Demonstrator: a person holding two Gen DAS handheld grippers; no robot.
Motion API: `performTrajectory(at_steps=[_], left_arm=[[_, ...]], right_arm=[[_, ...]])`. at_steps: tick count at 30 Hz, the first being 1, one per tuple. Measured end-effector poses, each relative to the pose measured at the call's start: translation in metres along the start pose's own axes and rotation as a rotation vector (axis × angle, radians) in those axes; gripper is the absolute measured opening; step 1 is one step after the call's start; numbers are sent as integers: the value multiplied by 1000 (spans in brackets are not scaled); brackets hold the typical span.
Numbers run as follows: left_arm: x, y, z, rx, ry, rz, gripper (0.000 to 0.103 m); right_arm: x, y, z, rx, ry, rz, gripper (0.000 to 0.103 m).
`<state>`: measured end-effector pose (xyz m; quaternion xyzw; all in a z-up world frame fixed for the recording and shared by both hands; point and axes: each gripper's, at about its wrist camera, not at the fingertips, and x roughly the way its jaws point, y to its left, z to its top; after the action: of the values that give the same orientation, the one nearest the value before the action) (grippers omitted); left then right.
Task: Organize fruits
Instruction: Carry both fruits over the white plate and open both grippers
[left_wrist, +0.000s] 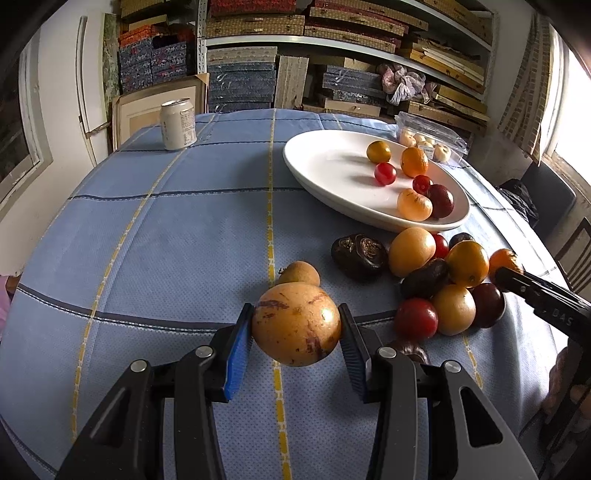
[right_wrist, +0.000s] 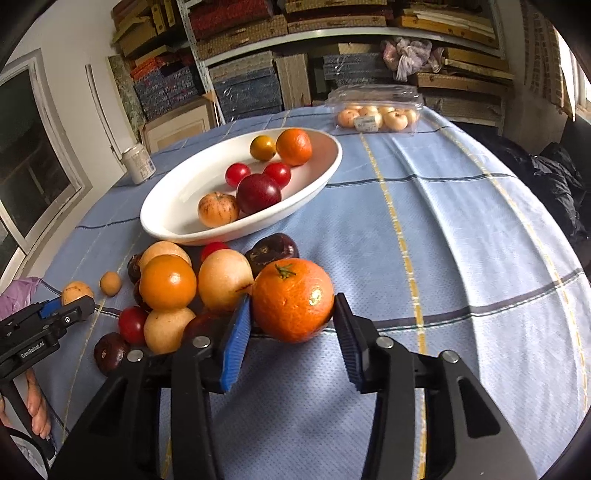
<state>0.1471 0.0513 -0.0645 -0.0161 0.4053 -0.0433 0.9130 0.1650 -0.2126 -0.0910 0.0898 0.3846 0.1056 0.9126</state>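
Both tongs are pinching fruit, the right tongs gripping the mandarin lying nearer the white dish, the left tongs gripping a tan fruit

I see a pale blue cloth with dark blue and yellow stripes on my bench, a white dish, a tan, brown-flecked fruit, a bright orange tangerine, red cherry tomatoes and black tongs with blue pads.
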Motion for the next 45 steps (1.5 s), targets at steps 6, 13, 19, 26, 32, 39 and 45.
performTrajectory(at_steps=[6, 13, 19, 26, 32, 39, 45], left_arm=[[-6, -2, 11, -10, -11, -9, 45], [-2, -22, 74, 39, -69, 15, 45], [37, -37, 117, 38, -60, 18, 45], [89, -40, 141, 19, -9, 18, 45], [109, -37, 141, 20, 9, 23, 45], [118, -33, 137, 13, 27, 28, 51], [78, -27, 142, -6, -48, 31, 66]], right_arm=[[-23, -1, 11, 30, -44, 29, 44], [-53, 19, 88, -13, -194, 31, 43], [-15, 35, 121, -58, -192, 8, 43], [53, 20, 132, -39, -93, -38, 44], [83, 26, 136, -78, -61, -33, 44], [89, 37, 136, -125, -63, -6, 45], [19, 22, 143, -61, -201, 61, 55]])
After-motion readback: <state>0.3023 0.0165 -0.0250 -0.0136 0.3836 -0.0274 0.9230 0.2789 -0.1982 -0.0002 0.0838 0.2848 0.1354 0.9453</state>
